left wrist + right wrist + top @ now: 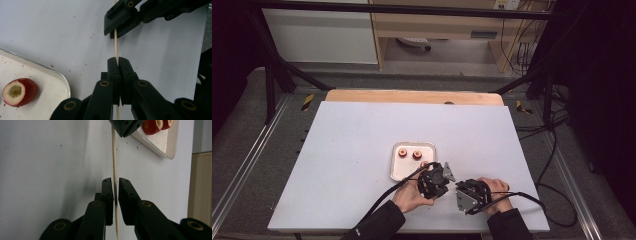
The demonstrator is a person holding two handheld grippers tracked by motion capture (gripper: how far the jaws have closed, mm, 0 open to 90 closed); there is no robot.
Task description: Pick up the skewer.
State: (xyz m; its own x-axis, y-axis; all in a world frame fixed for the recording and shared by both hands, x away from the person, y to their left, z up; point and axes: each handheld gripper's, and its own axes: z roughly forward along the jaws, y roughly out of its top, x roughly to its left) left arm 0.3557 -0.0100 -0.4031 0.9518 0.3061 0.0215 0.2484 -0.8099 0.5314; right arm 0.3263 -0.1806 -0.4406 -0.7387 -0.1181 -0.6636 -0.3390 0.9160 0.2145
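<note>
Skewer (116, 47) runs off the top edge, its middle hidden between the left tongs (117, 60); tray (60, 77) is cropped.

Counts from my end — two hand-held grippers: left one (447, 172), right one (458, 189). One wooden skewer (116, 47) between them. One white tray (398, 172) on the bench (352, 150). Cored red fruit pieces on that tray — I count three (402, 153) (417, 155) (424, 164).

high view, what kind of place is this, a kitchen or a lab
Likely a lab or recording rig, not a kitchen: a white table inside a black metal frame, loose cables on the floor, and a tray of fruit pieces.
</note>
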